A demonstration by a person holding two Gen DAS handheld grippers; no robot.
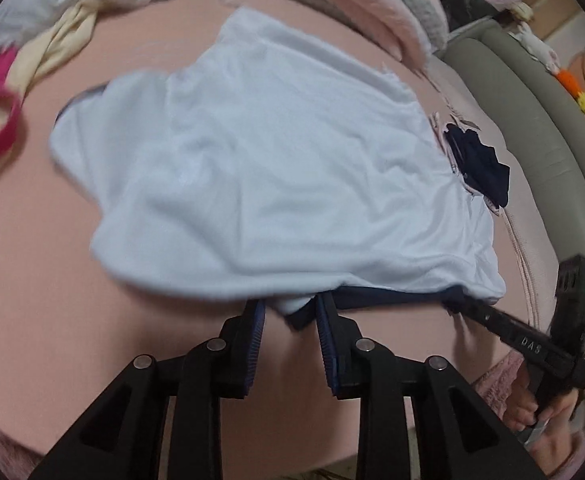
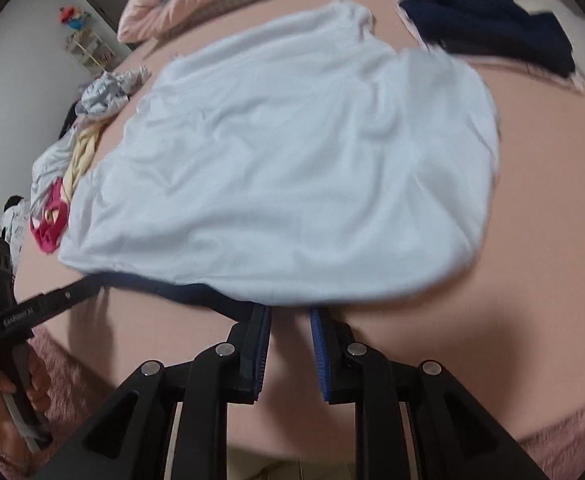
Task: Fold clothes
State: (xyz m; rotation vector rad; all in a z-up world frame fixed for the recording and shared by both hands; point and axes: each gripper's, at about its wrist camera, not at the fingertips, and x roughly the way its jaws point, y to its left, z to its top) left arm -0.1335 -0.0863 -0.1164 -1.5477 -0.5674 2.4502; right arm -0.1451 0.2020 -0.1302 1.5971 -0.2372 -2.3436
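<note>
— White shirt (image 1: 260,168), that's the one being folded. Where are the grippers on it?

— Both at its near hem. The left gripper (image 1: 290,312) has its jaws a narrow way apart, with a bit of the hem and its dark blue trim sitting between the pads; I can't see them pressing on it. The right gripper (image 2: 290,318) is likewise narrowly parted, its tips right at the hem's edge, nothing clearly between them.

— And the shirt itself?

— Spread flat on the pink bed (image 1: 52,320), running away from both grippers toward the far pillows. Its long axis goes near to far, so any fold lifts the hem away from them.

— Which hand is nearer?

— About level, I'd say, side by side along the hem. A dark garment (image 2: 488,28) lies just past the shirt's far right, and a heap of clothes (image 2: 76,148) on the left.
</note>
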